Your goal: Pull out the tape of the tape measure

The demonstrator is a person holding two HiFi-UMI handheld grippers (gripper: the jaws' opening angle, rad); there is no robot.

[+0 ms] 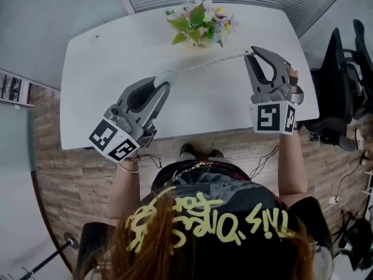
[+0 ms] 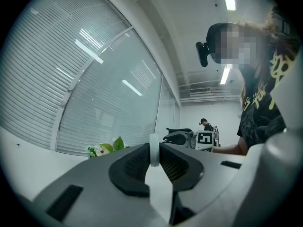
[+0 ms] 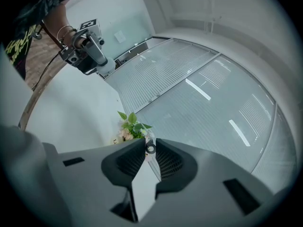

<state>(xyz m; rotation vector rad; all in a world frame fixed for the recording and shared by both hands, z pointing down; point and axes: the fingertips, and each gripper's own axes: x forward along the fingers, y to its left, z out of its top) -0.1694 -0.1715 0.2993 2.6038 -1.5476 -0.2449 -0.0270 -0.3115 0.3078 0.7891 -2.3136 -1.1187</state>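
left gripper [image 1: 163, 81] clamped on the white tape measure case [image 2: 154, 148] left of the flower pot [image 1: 198, 23], tape [image 1: 210, 62] stretched in front of the pot over the white table [image 1: 99, 57], right gripper [image 1: 252, 53] pinched on the tape's ring end [image 3: 150, 148] right of the pot

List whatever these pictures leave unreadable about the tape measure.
- Left gripper view: the tape measure case shows only a thin white edge; the jaws closed on it cover the rest.
- Head view: the tape is too thin and small for any markings to be read.
- Right gripper view: the end tab is a small ring, half hidden by the jaws closed on it.
- Head view: the print on the flower pot is too small to read.
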